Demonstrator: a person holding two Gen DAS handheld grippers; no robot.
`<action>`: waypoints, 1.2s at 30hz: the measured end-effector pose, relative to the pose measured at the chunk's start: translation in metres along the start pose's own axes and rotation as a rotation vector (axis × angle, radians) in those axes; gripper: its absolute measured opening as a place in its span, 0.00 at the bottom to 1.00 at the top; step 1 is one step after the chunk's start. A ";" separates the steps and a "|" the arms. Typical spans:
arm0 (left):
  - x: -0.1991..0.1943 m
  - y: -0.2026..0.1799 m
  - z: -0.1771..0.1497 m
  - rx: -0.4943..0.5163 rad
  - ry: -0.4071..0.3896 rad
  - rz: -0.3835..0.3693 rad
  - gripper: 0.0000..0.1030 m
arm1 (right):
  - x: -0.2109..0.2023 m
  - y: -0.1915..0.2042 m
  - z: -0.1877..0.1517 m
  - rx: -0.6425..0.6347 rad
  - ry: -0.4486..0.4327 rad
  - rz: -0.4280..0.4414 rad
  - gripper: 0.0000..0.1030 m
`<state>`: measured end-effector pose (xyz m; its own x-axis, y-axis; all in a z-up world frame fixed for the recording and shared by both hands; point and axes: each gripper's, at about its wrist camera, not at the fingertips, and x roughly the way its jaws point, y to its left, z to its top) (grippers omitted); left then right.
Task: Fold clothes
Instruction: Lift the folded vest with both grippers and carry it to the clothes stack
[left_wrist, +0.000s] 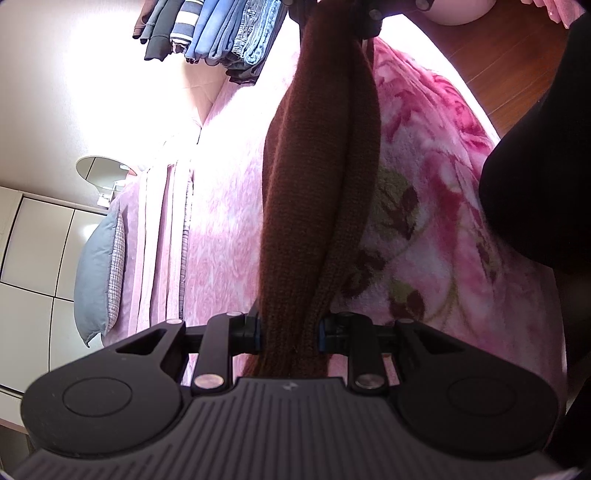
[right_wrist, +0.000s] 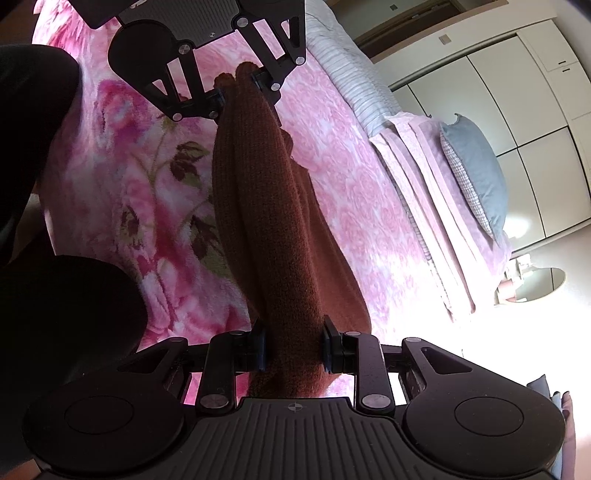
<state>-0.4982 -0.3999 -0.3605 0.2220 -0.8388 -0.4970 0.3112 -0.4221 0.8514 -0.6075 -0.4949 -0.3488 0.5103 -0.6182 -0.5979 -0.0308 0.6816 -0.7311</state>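
A brown knitted garment (left_wrist: 317, 184) hangs in the air above the bed (left_wrist: 221, 221). It is bunched into long, thick folds, like a rope, and it runs from one pair of tongs to the other. The knit looks soft and has tiny ribs.

The left tongs (left_wrist: 290, 330) are clamped on one end of the brown knitted garment. The right tongs (right_wrist: 294, 347) are clamped on the other end. A bit of knit pokes out behind each grip.

A pink flower blanket (right_wrist: 147, 177) covers the bed under the garment. A grey-blue pillow (right_wrist: 476, 170) lies at the head of the bed, near white cupboard doors (right_wrist: 517, 92).

Only the left wrist view shows a stack of folded clothes (left_wrist: 214, 29), blue, striped and dark, lying far down the bed. It also shows a bit of brown wood floor (left_wrist: 498, 66).

Only the right wrist view shows the left tongs from the front, biting the far end of the garment. A person's dark sleeve (right_wrist: 55, 295) is at the side.
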 end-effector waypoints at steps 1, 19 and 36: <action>-0.001 0.002 -0.001 0.001 -0.002 0.005 0.22 | -0.001 0.000 0.000 0.000 -0.004 -0.002 0.25; 0.005 0.107 0.006 -0.010 -0.027 0.194 0.22 | -0.011 -0.091 0.023 -0.003 -0.081 -0.173 0.25; 0.097 0.195 -0.032 -0.067 -0.032 0.131 0.22 | 0.086 -0.180 0.059 0.006 -0.118 -0.143 0.25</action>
<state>-0.3869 -0.5523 -0.2478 0.2356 -0.8963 -0.3757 0.3427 -0.2852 0.8951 -0.5077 -0.6482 -0.2492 0.6063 -0.6592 -0.4448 0.0545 0.5925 -0.8038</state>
